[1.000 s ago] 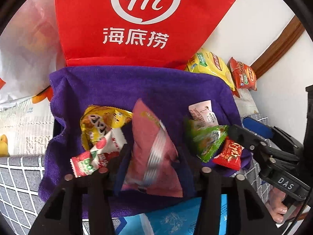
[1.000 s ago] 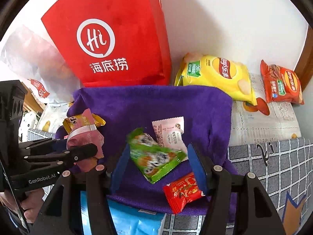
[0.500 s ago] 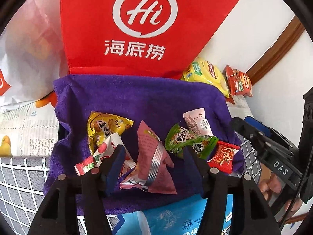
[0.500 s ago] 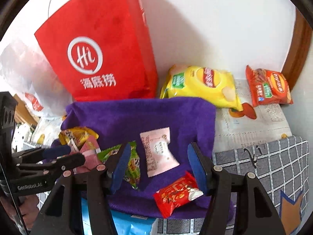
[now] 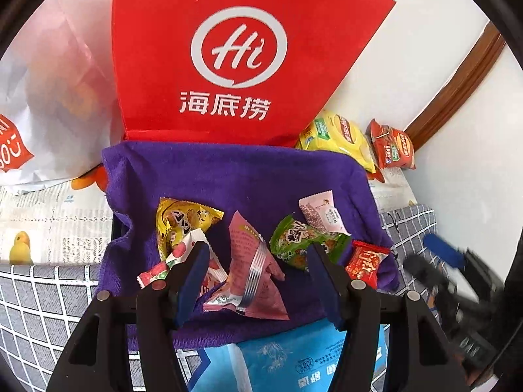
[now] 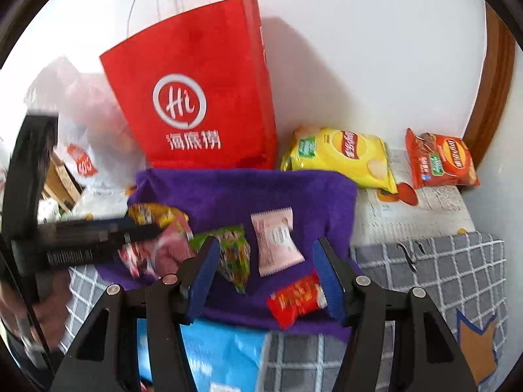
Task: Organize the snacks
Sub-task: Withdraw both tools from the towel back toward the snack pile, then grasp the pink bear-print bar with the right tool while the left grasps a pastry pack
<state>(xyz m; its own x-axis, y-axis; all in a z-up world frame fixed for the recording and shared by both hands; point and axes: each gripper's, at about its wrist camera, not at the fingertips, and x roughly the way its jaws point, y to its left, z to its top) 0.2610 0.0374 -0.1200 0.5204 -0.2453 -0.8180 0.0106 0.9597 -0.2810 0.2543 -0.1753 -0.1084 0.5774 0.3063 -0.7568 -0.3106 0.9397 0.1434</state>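
Several small snack packets lie on a purple towel (image 5: pixel 235 176): a pink pouch (image 5: pixel 253 271), a yellow packet (image 5: pixel 181 220), a red-and-white candy (image 5: pixel 183 261), a green packet (image 5: pixel 304 240), a pale pink packet (image 5: pixel 322 212) and a red packet (image 5: pixel 364 263). My left gripper (image 5: pixel 256 261) is open and empty, its jaws on either side of the pink pouch. My right gripper (image 6: pixel 264 263) is open and empty above the towel's front, over the green packet (image 6: pixel 233 254), pale pink packet (image 6: pixel 276 245) and red packet (image 6: pixel 297 297).
A red "Hi" paper bag (image 5: pixel 235 55) stands behind the towel against the wall. A yellow chip bag (image 6: pixel 343 156) and an orange chip bag (image 6: pixel 441 161) lie at the back right. A white plastic bag (image 5: pixel 42 104) sits left. A blue pack (image 5: pixel 287 359) lies in front.
My left gripper let go of the pink pouch, which now lies on the towel, and drew back. My right gripper also pulled back and up, away from the green packet.
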